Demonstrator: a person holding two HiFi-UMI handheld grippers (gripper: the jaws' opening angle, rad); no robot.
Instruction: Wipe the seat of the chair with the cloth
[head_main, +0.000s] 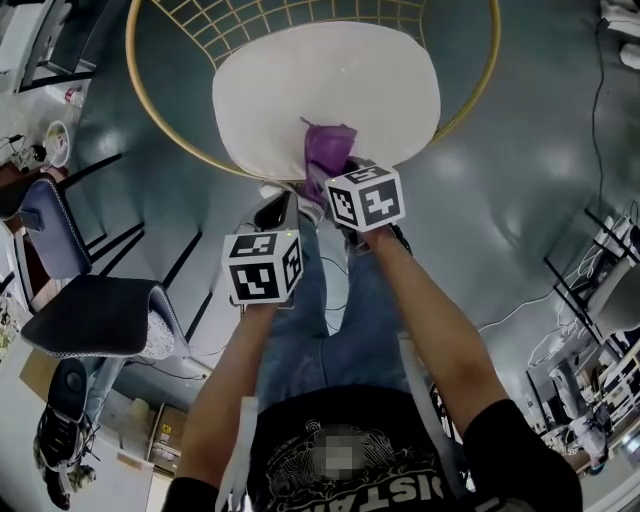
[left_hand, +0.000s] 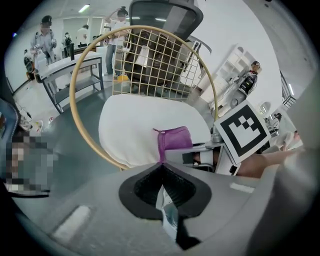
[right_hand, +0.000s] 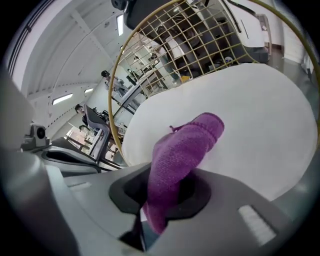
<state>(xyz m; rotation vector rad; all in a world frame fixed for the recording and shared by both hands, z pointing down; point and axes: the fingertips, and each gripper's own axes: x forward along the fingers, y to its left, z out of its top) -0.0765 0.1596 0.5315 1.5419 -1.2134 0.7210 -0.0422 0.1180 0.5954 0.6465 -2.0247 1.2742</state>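
Cloth (right_hand: 186, 144) clamped in right claw (right_hand: 167, 197), over seat (right_hand: 260, 115) | left claw (left_hand: 161, 186) closed, empty

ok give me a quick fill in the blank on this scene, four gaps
1. The right gripper is shut on a ____ cloth.
2. The left gripper has its jaws together and holds ____.
3. The seat cushion of the chair is ____ in colour.
4. The round frame that rings the cushion is ____ in colour.

Missing words: purple; nothing; white; gold
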